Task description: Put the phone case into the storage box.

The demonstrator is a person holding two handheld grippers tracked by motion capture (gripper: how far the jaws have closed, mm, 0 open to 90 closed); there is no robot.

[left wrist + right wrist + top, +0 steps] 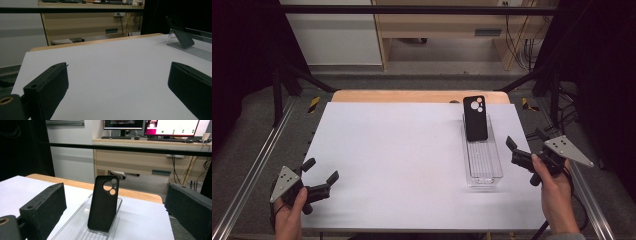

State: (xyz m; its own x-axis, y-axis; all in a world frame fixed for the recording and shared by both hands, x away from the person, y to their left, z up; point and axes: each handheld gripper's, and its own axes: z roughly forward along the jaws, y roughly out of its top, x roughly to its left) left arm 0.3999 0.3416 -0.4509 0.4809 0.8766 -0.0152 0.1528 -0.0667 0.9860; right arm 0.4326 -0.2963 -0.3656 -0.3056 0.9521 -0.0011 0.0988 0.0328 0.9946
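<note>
Left gripper (117,87) fingers (47,88) spread wide above white table (112,65).

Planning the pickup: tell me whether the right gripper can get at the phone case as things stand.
Probably yes. The right gripper is open beside the clear tray, and the phone case leans up out of the tray's far end with nothing between it and the jaws.

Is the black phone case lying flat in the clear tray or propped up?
Propped up: the phone case leans on the tray's far end.

Black claws (323,171), grey three-cornered plates (568,149), trailing cables
</note>
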